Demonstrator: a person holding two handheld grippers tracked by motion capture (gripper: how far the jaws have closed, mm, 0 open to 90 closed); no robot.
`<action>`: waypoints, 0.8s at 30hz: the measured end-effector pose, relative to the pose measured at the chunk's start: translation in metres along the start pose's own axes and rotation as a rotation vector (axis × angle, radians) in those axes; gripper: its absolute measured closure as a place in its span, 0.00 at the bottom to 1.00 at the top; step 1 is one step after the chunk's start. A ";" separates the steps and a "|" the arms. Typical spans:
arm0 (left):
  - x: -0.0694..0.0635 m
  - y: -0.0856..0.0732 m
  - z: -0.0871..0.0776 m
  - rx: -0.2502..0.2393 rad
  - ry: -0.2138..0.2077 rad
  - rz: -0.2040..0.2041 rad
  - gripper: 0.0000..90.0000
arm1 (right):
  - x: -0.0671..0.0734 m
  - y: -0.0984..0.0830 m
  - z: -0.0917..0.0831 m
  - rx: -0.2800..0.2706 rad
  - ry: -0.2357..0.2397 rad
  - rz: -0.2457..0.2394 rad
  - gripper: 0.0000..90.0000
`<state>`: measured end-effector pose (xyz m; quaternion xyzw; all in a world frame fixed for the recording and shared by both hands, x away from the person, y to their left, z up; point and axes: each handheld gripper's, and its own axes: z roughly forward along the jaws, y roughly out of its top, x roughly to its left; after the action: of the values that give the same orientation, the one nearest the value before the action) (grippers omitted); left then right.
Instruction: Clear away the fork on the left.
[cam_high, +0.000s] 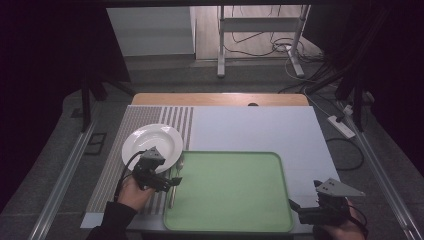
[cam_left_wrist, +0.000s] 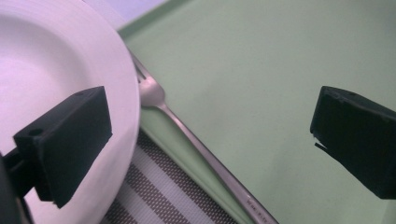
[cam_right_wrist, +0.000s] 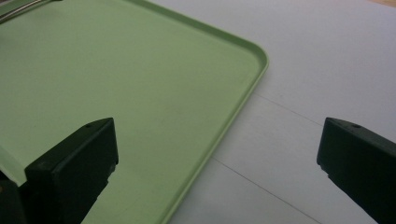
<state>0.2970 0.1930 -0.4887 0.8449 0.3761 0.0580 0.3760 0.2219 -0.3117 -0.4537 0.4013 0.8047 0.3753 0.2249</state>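
Here we hold the left gripper (cam_high: 172, 182) with jaws spread wide and empty above the fork (cam_left_wrist: 187, 133), which lies along the left rim of the green tray (cam_high: 280, 200), its tines tucked under the white plate (cam_high: 150, 137); that overlap could hinder a clean pickup. The right gripper (cam_high: 295, 205) waits released at the tray's near right corner, grasping nothing.
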 end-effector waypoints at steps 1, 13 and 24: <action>0.000 -0.001 -0.001 0.000 -0.001 -0.003 0.00 | 0.000 0.000 0.000 0.000 -0.001 0.000 0.00; 0.000 -0.011 -0.014 -0.035 0.039 -0.031 0.00 | 0.000 0.000 0.000 0.001 -0.002 -0.001 0.00; -0.002 -0.018 -0.023 -0.054 0.058 -0.039 0.00 | 0.000 0.000 0.000 0.000 -0.004 -0.001 0.00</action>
<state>0.2759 0.2126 -0.4844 0.8250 0.4013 0.0853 0.3887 0.2218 -0.3120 -0.4538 0.4018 0.8045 0.3743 0.2263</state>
